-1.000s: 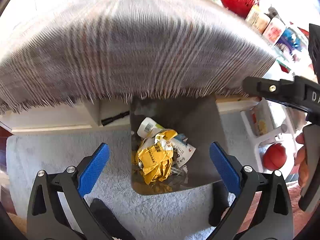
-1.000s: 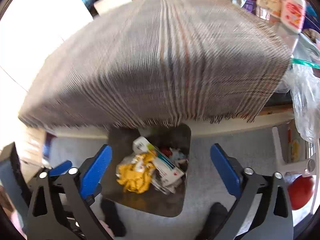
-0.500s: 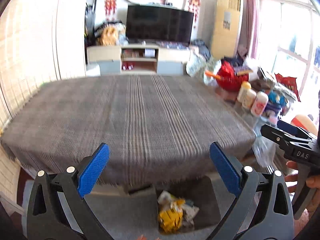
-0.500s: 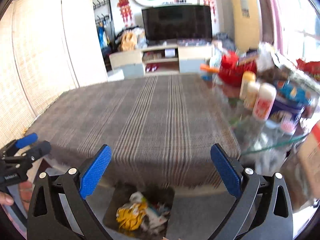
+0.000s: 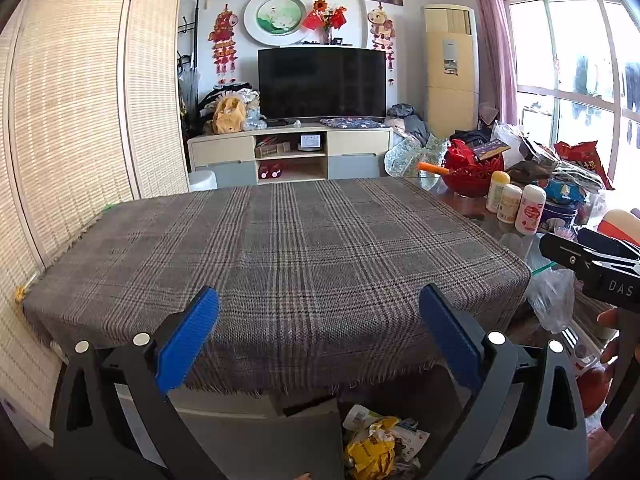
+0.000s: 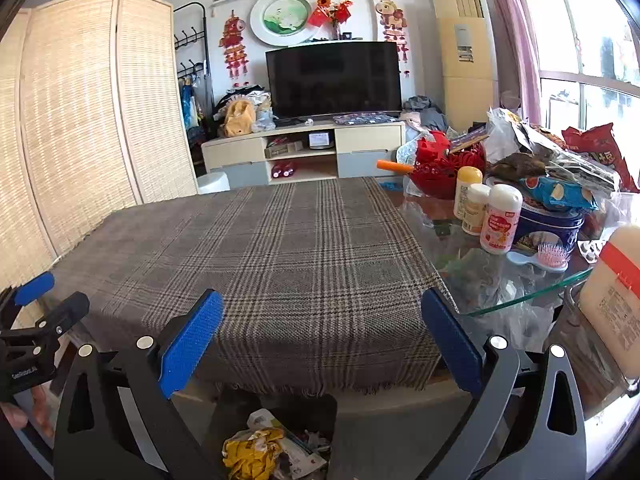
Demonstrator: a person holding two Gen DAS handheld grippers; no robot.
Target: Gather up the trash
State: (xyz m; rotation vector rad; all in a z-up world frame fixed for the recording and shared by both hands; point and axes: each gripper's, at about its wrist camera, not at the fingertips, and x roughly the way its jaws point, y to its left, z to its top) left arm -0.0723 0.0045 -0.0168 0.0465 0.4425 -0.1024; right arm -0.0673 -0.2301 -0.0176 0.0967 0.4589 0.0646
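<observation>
Crumpled yellow and white trash (image 5: 376, 446) (image 6: 260, 454) lies in a dark bin (image 6: 320, 412) on the floor, just below the near edge of the table. My left gripper (image 5: 320, 336) is open and empty, held above the bin and facing across the plaid tablecloth (image 5: 276, 256). My right gripper (image 6: 322, 338) is open and empty too, a little to the right of the left one. Each gripper shows at the edge of the other's view, with a hand on its handle.
The right end of the glass table (image 6: 516, 300) is crowded with white bottles (image 6: 500, 218), a red basket (image 6: 440, 164), snack bags (image 6: 596, 152), a blue tin (image 6: 548, 224) and a pink hairbrush (image 6: 554, 256). A woven screen (image 5: 72, 120) stands at the left. A TV cabinet (image 5: 292, 152) is beyond.
Both grippers have risen and tilted up from looking down into the bin to looking level across the table. The trash stays in the bin. Both stay open.
</observation>
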